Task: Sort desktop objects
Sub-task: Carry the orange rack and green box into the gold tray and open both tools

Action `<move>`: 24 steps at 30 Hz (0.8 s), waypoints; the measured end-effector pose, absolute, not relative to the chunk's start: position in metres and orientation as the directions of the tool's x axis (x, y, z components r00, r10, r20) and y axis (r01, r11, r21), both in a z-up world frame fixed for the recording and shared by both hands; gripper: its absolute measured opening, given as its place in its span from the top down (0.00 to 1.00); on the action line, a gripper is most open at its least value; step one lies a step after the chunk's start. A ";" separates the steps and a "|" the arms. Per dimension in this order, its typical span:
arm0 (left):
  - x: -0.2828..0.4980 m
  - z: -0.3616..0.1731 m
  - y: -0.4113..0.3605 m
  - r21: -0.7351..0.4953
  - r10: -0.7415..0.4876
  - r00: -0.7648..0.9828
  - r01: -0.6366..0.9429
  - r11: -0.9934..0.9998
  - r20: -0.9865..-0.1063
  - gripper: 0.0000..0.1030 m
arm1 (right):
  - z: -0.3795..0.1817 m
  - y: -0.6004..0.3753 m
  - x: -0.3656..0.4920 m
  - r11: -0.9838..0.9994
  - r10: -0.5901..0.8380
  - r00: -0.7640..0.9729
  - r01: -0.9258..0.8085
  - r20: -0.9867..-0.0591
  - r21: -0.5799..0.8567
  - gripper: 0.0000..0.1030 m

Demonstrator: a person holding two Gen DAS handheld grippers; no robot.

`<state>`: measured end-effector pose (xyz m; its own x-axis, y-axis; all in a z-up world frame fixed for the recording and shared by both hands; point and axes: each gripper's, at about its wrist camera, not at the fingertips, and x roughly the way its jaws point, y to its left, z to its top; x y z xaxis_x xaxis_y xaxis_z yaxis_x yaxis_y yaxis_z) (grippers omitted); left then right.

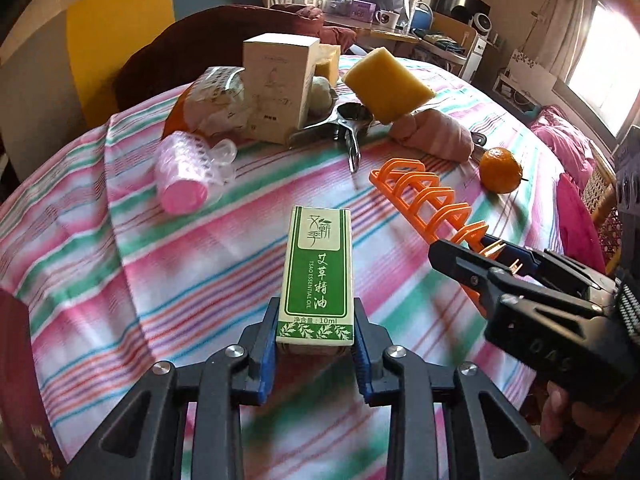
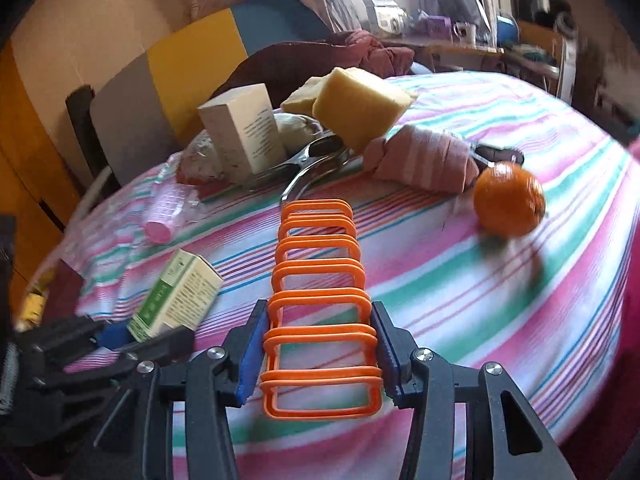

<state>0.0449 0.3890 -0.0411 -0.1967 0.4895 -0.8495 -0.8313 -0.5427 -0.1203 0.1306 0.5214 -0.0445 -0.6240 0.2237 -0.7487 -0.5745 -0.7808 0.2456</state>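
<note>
Daylight's pouring through a bright window (image 1: 604,60), and a cluttered wooden side table (image 1: 384,32) is sitting behind the pink-striped cloth-covered surface (image 1: 120,248).

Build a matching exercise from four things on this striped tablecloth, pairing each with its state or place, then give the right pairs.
Things:
1. green essential oil box
2. orange rack
3. mandarin
4. yellow sponge

States:
A. loose on the cloth, right of the rack
B. gripped in the left claw
C. leaning in the pile at the back
D. gripped in the right claw

Pairs: 1-B, 2-D, 3-A, 4-C
</note>
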 end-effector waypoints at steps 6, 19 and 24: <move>0.056 -0.039 0.364 -0.143 0.493 -0.188 -0.816 -0.559 -0.850 0.70 | -0.027 0.486 0.130 -0.830 0.219 -0.640 -0.520 -0.737 0.204 0.52; 0.045 0.006 0.268 -0.195 0.554 -0.261 -0.750 -0.632 -0.790 0.70 | 0.014 0.409 0.097 -0.893 0.095 -0.714 -0.369 -0.694 0.257 0.52; 0.024 0.024 0.214 -0.242 0.564 -0.303 -0.678 -0.694 -0.769 0.70 | 0.031 0.370 0.070 -0.920 0.017 -0.737 -0.276 -0.676 0.278 0.52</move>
